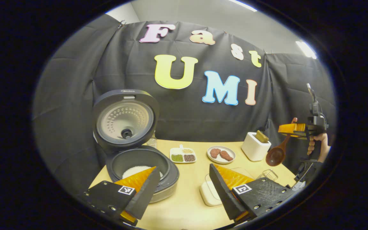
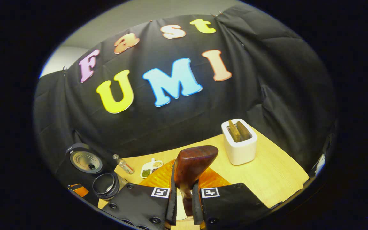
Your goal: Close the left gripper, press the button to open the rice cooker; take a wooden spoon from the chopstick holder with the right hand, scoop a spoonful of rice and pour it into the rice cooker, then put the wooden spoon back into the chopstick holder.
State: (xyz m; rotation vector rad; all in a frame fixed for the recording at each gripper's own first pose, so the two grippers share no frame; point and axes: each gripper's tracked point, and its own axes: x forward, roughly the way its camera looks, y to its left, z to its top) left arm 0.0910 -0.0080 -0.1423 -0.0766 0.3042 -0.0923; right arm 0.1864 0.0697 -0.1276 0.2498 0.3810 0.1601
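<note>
On the wooden table point(image 1: 190, 204) stand a divided dish of grains point(image 1: 183, 155), a plate with two brown pieces point(image 1: 221, 154), a small bottle point(image 2: 124, 165) and a white lidded box point(image 1: 209, 193).

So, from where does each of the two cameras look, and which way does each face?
Left gripper view: rides on the left gripper, above the table's near edge, facing the open rice cooker and the back wall; its own spread fingers show, plus the person's hand holding the right gripper with the spoon.
Right gripper view: rides on the right gripper, raised and tilted, facing the wall; its fingers clamp the spoon.
Shared: cooker, toaster, sectioned dish.
</note>
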